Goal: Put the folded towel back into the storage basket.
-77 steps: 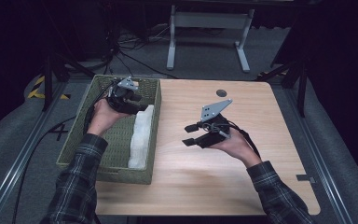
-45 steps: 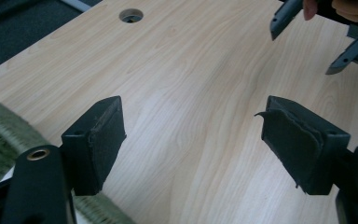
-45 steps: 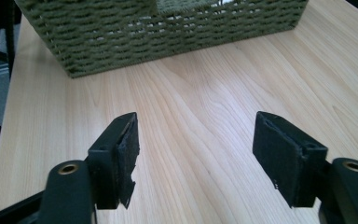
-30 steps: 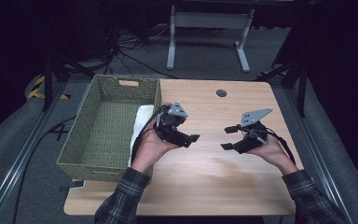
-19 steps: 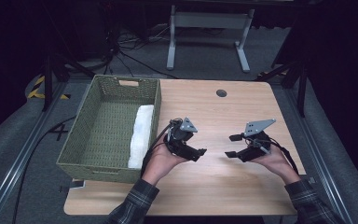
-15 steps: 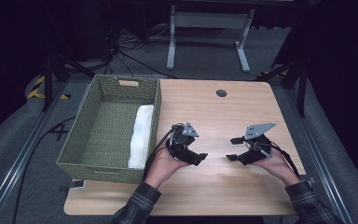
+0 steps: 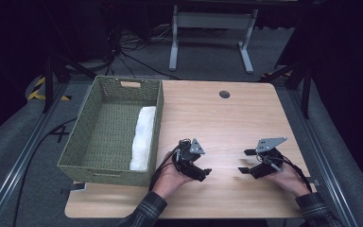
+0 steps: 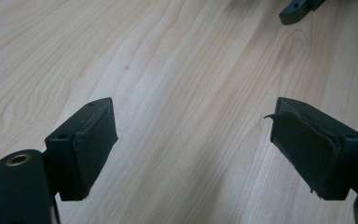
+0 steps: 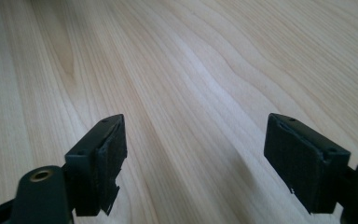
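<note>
We hold both grippers empty, jaws just opening wide; left gripper point(image 7: 207, 173) nearer the basket point(image 7: 157, 142), its towel point(image 7: 142, 137) lengthwise inside; right gripper point(image 7: 245, 161) farther.

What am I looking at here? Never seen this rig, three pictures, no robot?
No robot arm: a person holds a two-jaw gripper in each hand. The high view looks down on a wooden table. The left gripper and right gripper hover low over bare wood. The other two pictures come from a camera on each gripper, looking along its black jaws; both have just been opening and hold nothing. At the table's left stands a woven green basket with a white rolled cloth inside.
</note>
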`<state>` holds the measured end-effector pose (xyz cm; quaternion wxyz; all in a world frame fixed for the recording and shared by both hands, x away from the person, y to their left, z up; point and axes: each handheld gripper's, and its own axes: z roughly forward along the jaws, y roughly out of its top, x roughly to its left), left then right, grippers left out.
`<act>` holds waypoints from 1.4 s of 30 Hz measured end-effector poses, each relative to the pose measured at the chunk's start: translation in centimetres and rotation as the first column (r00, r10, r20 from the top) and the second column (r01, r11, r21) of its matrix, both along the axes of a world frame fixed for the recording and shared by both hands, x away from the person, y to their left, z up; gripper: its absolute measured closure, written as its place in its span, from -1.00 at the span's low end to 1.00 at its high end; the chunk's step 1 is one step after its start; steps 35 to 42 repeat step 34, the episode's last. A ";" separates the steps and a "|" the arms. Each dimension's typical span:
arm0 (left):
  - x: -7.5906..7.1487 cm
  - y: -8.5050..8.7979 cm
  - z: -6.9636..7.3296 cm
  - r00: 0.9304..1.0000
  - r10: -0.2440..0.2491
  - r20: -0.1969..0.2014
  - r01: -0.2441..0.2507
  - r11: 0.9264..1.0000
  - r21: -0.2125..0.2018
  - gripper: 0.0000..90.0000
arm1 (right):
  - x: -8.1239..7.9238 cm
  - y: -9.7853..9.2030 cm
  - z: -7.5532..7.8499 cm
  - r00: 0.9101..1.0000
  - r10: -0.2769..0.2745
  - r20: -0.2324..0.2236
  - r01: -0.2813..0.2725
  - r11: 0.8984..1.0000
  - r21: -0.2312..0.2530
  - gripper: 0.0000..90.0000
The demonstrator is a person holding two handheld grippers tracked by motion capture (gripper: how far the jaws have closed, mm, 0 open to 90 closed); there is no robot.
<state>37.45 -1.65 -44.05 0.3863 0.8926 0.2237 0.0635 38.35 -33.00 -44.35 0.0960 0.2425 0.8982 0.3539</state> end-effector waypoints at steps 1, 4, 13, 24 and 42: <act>0.0 0.0 -0.2 1.000 -0.004 0.000 0.004 1.000 0.010 -0.67 | -0.1 -0.2 -0.1 1.000 -0.007 0.004 0.007 1.000 -0.005 -0.55; -0.2 -0.4 -0.9 1.000 0.005 0.006 -0.005 1.000 0.004 -0.67 | -0.4 -0.8 -0.4 1.000 -0.027 0.005 0.027 1.000 -0.007 -0.57; -0.2 -1.3 -2.5 1.000 -0.019 0.006 0.019 0.998 0.063 -0.73 | -0.6 -2.0 -1.7 0.996 -0.080 0.028 0.081 0.996 -0.035 -0.66; -0.2 -1.5 -3.3 0.999 -0.037 0.034 0.034 0.997 0.069 -0.87 | -0.4 -2.4 -2.2 0.993 -0.112 0.040 0.112 0.994 -0.006 -0.84; -0.2 -1.5 -3.3 0.999 -0.039 0.032 0.037 0.997 0.068 -0.88 | -0.4 -2.3 -2.4 0.992 -0.123 0.040 0.122 0.992 0.006 -0.94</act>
